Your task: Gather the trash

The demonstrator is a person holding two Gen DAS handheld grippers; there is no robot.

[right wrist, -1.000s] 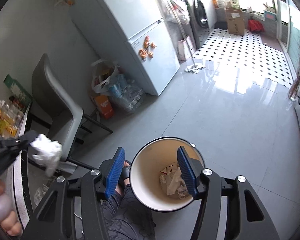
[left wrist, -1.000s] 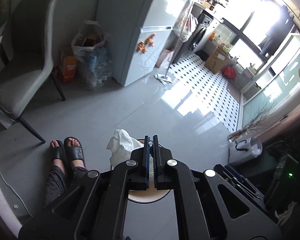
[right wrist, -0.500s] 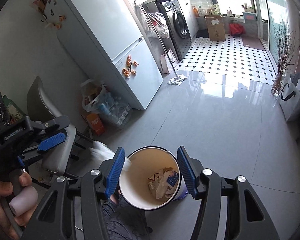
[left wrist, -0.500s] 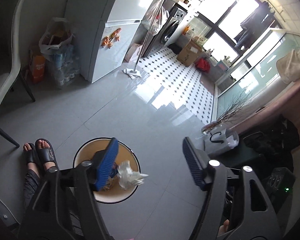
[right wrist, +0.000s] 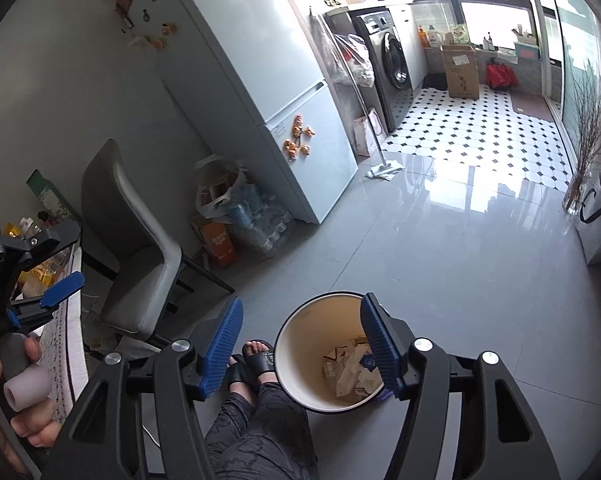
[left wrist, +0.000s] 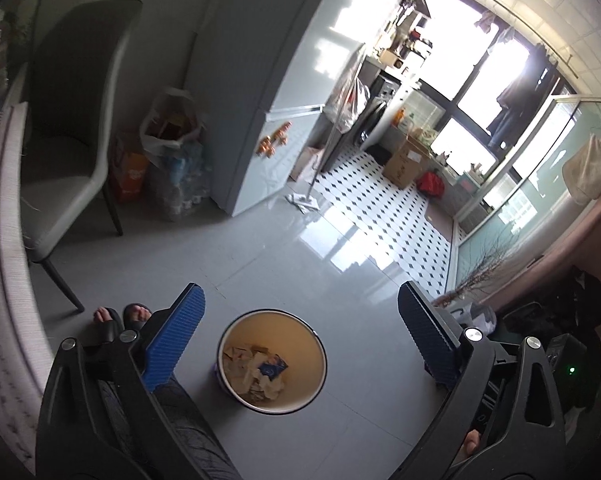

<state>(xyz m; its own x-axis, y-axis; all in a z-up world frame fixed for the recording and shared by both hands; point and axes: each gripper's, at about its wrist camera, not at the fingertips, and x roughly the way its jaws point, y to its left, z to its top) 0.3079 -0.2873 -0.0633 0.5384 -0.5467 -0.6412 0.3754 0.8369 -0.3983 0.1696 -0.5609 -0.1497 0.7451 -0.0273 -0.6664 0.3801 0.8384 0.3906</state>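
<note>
A round cream trash bin (left wrist: 274, 316) stands on the grey floor below both grippers, also in the right wrist view (right wrist: 296, 344). Crumpled paper trash (left wrist: 256, 372) lies inside it, seen also in the right wrist view (right wrist: 352, 372). My left gripper (left wrist: 300, 344) is open and empty, high above the bin; it also shows at the left of the right wrist view (right wrist: 48, 272). My right gripper (right wrist: 304, 348) is open and empty above the bin.
A grey chair (left wrist: 64, 152) stands left by a table edge with a patterned cloth (left wrist: 0, 280). The person's sandalled feet (right wrist: 256, 360) are beside the bin. A fridge (right wrist: 260, 92), bags and bottles (right wrist: 236, 212), and a white shopping bag (right wrist: 596, 220) ring the floor.
My left gripper opened and dropped the white crumpled tissue into the bin, then rose higher and drew back. My right gripper stayed open above the bin.
</note>
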